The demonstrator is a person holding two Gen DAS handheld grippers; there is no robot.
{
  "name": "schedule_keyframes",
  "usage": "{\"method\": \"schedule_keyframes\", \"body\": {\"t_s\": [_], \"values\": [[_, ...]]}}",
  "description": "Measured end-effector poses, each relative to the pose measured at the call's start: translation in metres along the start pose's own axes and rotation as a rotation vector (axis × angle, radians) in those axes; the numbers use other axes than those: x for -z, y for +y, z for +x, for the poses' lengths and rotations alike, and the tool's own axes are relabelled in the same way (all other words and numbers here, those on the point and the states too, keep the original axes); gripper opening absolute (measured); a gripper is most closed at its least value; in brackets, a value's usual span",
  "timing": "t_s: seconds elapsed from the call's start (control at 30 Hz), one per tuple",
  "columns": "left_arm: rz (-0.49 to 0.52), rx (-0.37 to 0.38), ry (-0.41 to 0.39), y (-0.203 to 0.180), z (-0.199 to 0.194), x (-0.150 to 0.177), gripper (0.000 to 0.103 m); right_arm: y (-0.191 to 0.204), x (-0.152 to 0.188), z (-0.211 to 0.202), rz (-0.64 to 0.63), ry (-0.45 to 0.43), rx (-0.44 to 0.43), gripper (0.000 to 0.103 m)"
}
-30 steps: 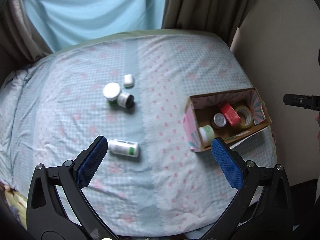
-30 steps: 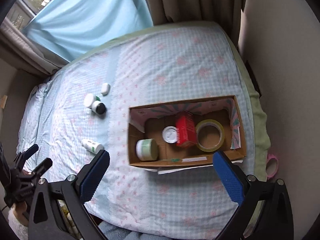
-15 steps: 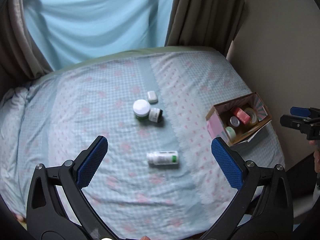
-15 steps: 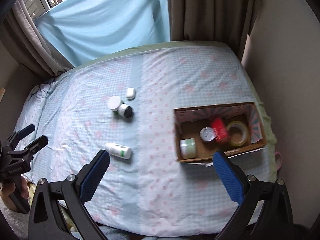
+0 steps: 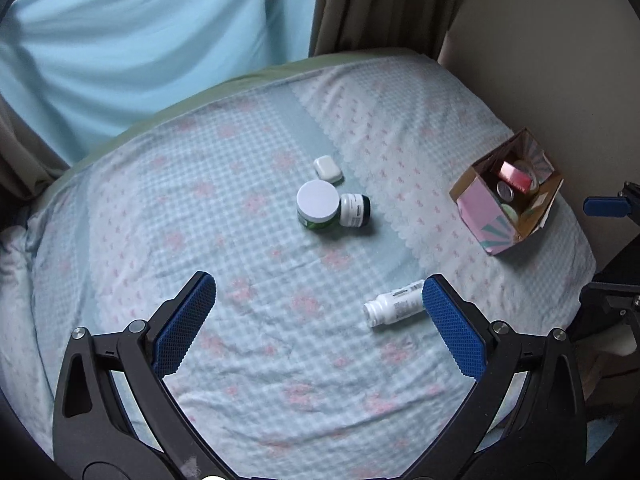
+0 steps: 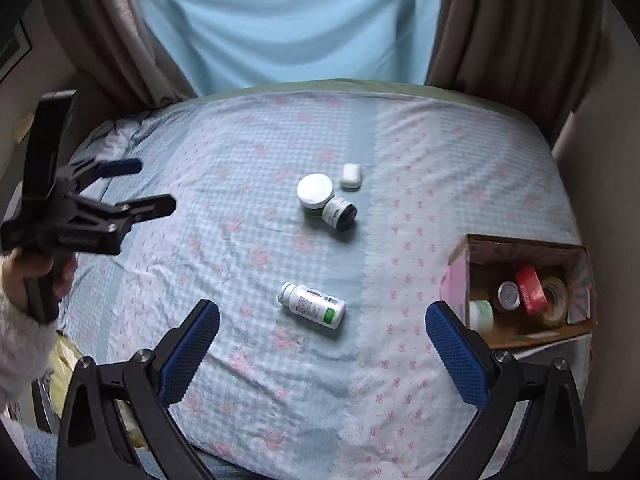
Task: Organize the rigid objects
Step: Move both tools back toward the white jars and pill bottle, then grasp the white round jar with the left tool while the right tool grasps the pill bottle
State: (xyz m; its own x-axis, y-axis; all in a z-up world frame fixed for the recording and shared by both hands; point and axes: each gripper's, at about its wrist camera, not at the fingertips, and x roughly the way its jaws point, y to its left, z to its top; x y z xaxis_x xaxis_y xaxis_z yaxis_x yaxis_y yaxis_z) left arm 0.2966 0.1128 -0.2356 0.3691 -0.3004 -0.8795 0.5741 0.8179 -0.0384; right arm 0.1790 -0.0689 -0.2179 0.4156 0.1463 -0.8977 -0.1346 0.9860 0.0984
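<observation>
My left gripper and my right gripper both hang above the bed with their blue-padded jaws spread wide, and neither has hold of anything. I take the white pill bottle as my landmark: it lies on its side on the checked sheet, nearest to me, between the right gripper's open fingers as that camera sees it. In the left view the same bottle lies just beside the right-hand pad. To the right of the bottle, at the bed's edge, stands the cardboard box, already holding a red packet, a tape roll, a tin and a green-lidded jar. Beyond the bottle, well apart from it, a white-lidded jar touches a dark-capped jar lying on its side. Just beyond those lies a small white case.
</observation>
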Motion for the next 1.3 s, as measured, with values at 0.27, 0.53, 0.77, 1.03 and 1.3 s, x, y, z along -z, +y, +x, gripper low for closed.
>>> {"method": "schedule_keyframes", "body": {"t_s": [0.27, 0.53, 0.77, 1.03, 1.3], "values": [[0.160, 0.067, 0.146, 0.008, 0.117, -0.022, 0.103, 0.009, -0.002, 0.091, -0.248, 0.115, -0.032, 0.103], [0.292, 0.068, 0.241, 0.016, 0.221, -0.048, 0.103, 0.020, 0.005, 0.171, -0.475, 0.254, -0.058, 0.103], [0.429, 0.093, 0.289, 0.019, 0.299, -0.061, 0.103, 0.029, 0.019, 0.230, -0.628, 0.330, -0.066, 0.102], [0.592, 0.187, 0.260, 0.007, 0.336, -0.062, 0.102, 0.036, 0.029, 0.271, -0.657, 0.390, -0.142, 0.093], [0.710, 0.247, 0.230, -0.008, 0.348, -0.064, 0.082, 0.050, 0.039, 0.292, -0.734, 0.436, -0.162, 0.084]]}}
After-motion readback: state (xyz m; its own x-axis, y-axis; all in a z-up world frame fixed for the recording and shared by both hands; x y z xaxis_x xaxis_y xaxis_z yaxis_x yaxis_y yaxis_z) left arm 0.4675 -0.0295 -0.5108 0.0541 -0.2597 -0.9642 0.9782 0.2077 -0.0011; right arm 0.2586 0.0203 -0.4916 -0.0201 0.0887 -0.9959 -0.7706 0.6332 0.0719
